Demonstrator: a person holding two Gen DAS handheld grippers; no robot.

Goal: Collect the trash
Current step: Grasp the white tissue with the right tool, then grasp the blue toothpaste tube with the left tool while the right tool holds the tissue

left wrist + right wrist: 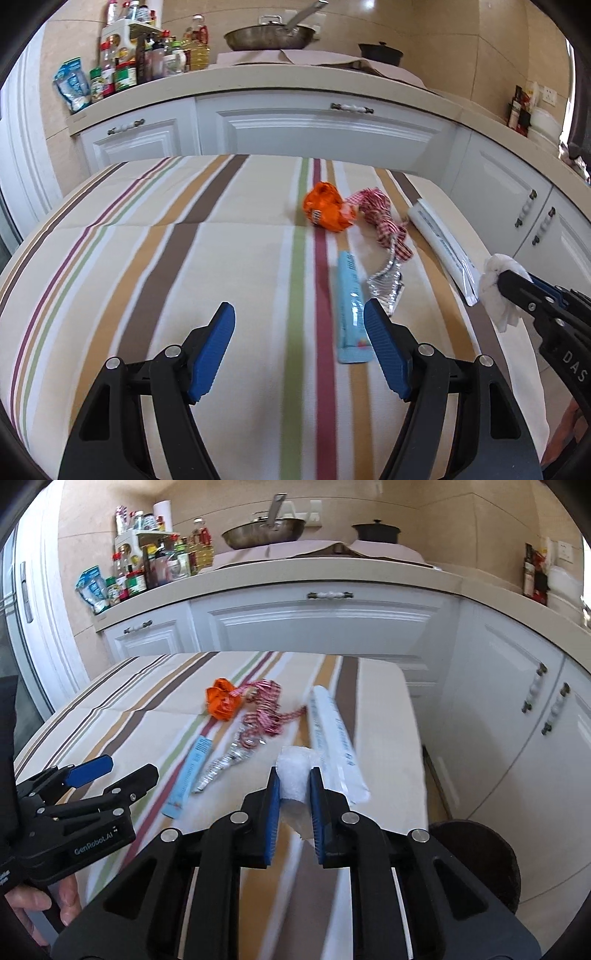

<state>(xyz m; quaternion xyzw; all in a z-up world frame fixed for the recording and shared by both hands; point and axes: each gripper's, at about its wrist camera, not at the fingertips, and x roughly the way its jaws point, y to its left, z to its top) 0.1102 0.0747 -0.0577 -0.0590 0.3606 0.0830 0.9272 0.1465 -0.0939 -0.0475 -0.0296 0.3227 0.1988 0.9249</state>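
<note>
left gripper (299, 317): black plastic frame with triangular cut-outs; silver round pivot pins
left fingers (212, 350): blue ribbed pads on black arms
right gripper (293, 786): same black frame; silver pins; white letters "DAS" on its side
left gripper side marking: white "GenRobot.AI"; small screws
sleeve (7, 716): dark fabric

Both wrist cams close above striped counter (221, 240), angled down twd kitchen cabinets (325, 624). Left cam sits further left. Shared: litter, stove wall.

Bare striped cloth (129, 258) lies open leftward; wrappers (384, 221) crowd the right half.
</note>
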